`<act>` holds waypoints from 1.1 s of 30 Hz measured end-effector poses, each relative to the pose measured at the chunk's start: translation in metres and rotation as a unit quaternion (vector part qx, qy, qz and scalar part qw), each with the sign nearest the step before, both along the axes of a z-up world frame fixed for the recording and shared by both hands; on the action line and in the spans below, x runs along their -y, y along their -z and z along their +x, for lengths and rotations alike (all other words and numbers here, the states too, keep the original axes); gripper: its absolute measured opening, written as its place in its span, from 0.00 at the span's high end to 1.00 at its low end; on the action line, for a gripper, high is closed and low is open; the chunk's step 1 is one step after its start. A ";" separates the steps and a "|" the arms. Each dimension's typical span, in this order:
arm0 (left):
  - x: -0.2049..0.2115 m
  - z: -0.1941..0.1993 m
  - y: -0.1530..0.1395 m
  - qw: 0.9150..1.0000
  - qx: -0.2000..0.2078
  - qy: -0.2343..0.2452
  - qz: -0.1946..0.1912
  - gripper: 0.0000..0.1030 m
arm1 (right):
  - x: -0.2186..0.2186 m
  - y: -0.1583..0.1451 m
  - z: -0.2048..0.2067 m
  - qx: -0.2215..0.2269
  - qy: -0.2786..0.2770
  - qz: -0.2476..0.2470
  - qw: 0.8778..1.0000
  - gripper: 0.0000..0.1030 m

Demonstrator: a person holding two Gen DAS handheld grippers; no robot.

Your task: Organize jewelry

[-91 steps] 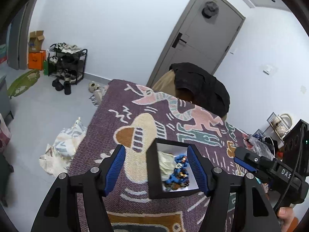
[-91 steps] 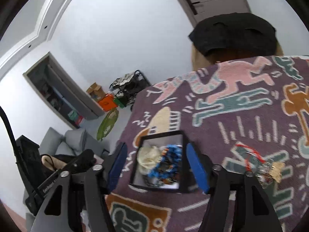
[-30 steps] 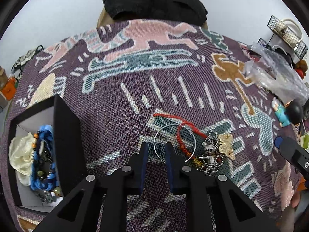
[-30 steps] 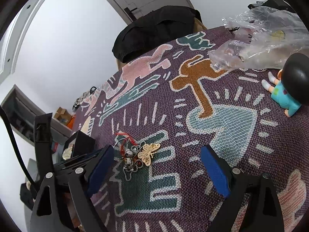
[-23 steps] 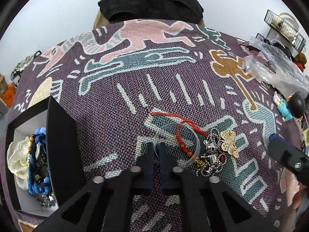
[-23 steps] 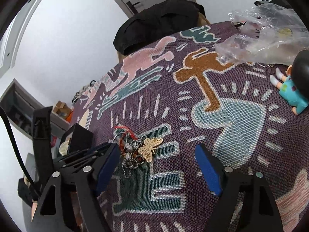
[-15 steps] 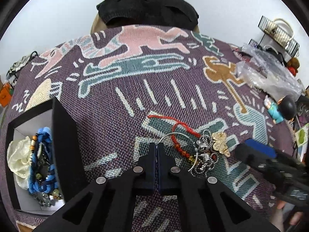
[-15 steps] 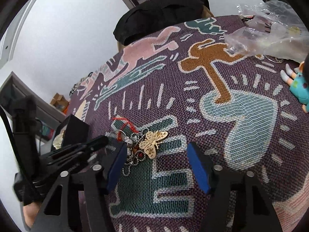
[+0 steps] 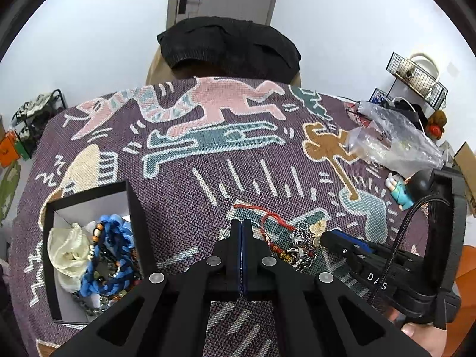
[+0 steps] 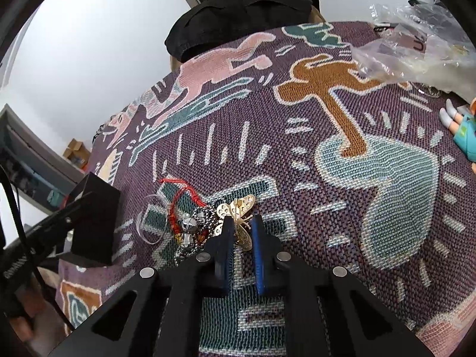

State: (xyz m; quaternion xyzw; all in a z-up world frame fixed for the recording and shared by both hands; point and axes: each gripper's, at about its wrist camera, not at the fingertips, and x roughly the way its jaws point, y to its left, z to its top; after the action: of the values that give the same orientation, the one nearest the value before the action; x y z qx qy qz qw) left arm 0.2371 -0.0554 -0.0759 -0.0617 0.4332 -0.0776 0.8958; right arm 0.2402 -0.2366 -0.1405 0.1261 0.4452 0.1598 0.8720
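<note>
The jaws of the left gripper [image 9: 241,226] are together on the thin silver ring [image 10: 147,220], at 9 o'clock of the jewelry pile, probably to carry it to the black box [image 9: 89,196]. The right gripper [image 10: 240,223] jaws have just been closing and pinch the gold butterfly [image 10: 238,208].

The thin silver wire hoop [image 9: 258,226] vanishes behind the shut left gripper [image 9: 241,223]; the small cartoon figurine [image 10: 464,132] is cut off at the right wrist view's edge.
</note>
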 end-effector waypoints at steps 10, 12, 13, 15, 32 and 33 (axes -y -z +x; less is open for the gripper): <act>0.011 0.016 0.028 0.997 -0.072 0.003 0.026 0.97 | 0.023 -0.015 -0.004 0.030 0.025 0.015 0.999 0.88; 0.011 0.020 0.037 0.996 -0.091 0.002 0.021 0.90 | 0.028 -0.015 -0.004 0.030 0.028 0.020 0.999 0.88; 0.010 0.021 0.040 0.995 -0.095 0.000 0.020 0.82 | 0.031 -0.015 -0.004 0.030 0.031 0.023 0.999 0.88; 0.011 0.022 0.044 0.995 -0.095 -0.001 0.022 0.75 | 0.036 -0.015 -0.003 0.030 0.035 0.028 0.999 0.88; 0.030 0.020 0.051 0.990 -0.110 0.020 0.089 0.47 | 0.051 -0.015 -0.004 0.030 0.042 0.043 0.998 0.88; 0.030 0.022 0.054 0.990 -0.114 0.020 0.084 0.47 | 0.051 -0.015 -0.004 0.029 0.042 0.044 0.998 0.88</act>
State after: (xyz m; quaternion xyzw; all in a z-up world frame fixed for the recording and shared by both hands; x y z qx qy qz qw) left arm 0.2589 -0.0852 -0.1296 0.0144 0.5390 -0.0515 0.8406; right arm 0.2365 -0.2881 -0.1253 0.1781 0.4062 0.1461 0.8843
